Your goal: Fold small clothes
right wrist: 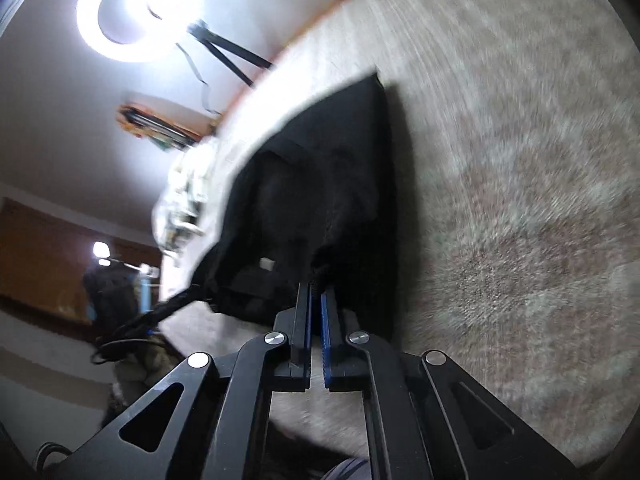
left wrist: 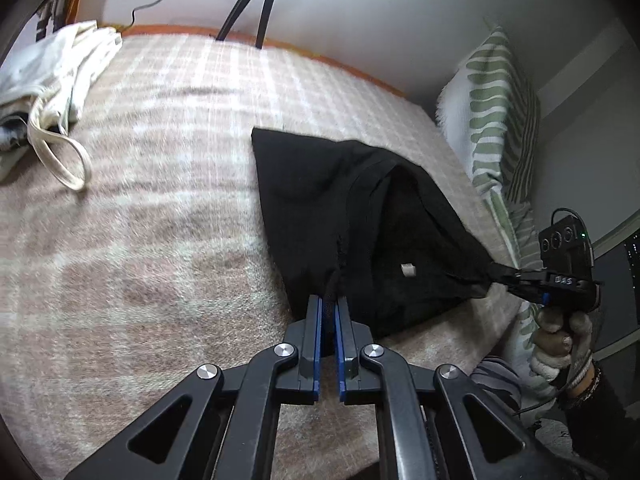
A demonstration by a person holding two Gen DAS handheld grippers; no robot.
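— The left gripper (left wrist: 330, 304): what's it got?
— A bunched edge of the black garment (left wrist: 316, 204), pinched tight between its blue pads. The right gripper (right wrist: 316, 292) clamps the opposite corner.
— And the cloth itself?
— Stretched between both, lifted just over the plaid bed (left wrist: 160, 200).
— The hand?
— Gloved right hand (left wrist: 560, 336) grips its handle, level, near the striped pillow (left wrist: 500, 120).

White lettering is seen on the body of the right gripper (left wrist: 505, 275) in the left wrist view; roughly "DAS" can be made out, though the characters are too small and blurred to be certain. A small white tag (left wrist: 407, 269) on the black garment (left wrist: 304, 200) carries no legible print.
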